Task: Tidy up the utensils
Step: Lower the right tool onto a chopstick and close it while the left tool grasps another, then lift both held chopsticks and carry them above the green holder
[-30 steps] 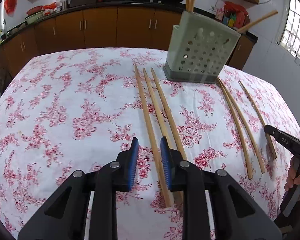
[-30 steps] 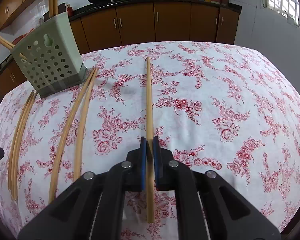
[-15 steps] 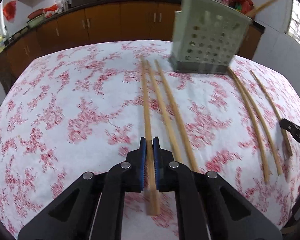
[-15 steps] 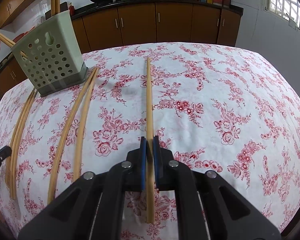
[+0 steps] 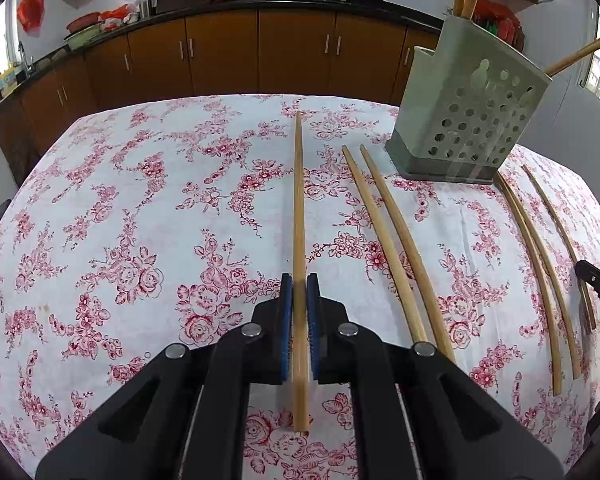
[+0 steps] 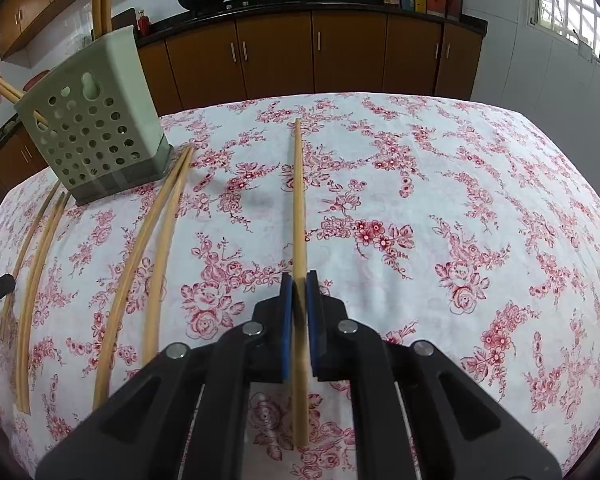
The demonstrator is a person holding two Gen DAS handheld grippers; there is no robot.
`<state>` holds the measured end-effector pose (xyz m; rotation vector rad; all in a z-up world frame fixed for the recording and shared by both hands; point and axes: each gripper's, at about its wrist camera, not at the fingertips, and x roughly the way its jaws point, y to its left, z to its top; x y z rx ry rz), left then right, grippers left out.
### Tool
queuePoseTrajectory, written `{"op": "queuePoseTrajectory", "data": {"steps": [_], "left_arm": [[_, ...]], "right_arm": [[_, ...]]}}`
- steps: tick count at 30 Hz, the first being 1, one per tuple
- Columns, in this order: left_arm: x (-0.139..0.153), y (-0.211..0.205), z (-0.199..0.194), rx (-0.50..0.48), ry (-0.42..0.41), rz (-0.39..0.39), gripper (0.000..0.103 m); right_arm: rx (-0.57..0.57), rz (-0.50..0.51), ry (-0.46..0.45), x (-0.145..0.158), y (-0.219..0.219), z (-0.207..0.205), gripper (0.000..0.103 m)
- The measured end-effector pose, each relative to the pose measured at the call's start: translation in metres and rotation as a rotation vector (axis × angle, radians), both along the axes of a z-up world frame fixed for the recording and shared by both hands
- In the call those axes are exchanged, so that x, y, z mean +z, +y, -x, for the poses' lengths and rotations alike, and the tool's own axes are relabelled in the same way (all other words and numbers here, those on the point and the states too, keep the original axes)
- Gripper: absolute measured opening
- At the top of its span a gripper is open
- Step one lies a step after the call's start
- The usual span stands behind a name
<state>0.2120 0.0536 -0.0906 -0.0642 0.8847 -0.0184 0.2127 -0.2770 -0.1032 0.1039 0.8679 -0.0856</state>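
My left gripper point(image 5: 299, 286) is shut on a long wooden chopstick point(image 5: 298, 208), held near its thick end, pointing away over the floral tablecloth. My right gripper point(image 6: 299, 285) is shut on another wooden chopstick point(image 6: 298, 200) the same way. A grey-green perforated utensil holder point(image 5: 466, 114) stands at the far right in the left wrist view and at the far left in the right wrist view point(image 6: 94, 126), with several chopsticks in it. Two loose chopsticks point(image 5: 392, 240) lie right of my left gripper, and more point(image 5: 534, 256) lie beyond.
The table point(image 6: 460, 200) has a white cloth with red flowers and drops off at its edges. Brown kitchen cabinets point(image 5: 220, 52) with pans on the counter stand behind. The right gripper's tip point(image 5: 598, 288) shows at the right edge of the left wrist view.
My left gripper was open beside three chopsticks, then closed on the leftmost one and has lifted it away from the other two. My right gripper has kept its grip.
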Motion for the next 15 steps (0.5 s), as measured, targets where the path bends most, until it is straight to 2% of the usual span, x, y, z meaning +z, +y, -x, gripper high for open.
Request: {"op": "queuePoseTrajectory", "data": {"steps": [15], "left_arm": [[-0.0002,-0.0027,0.0005,0.002,0.002,-0.012,0.009]], "right_arm": [[-0.001,-0.009,-0.001,-0.0007,0.0003,-0.0009,0.009]]}}
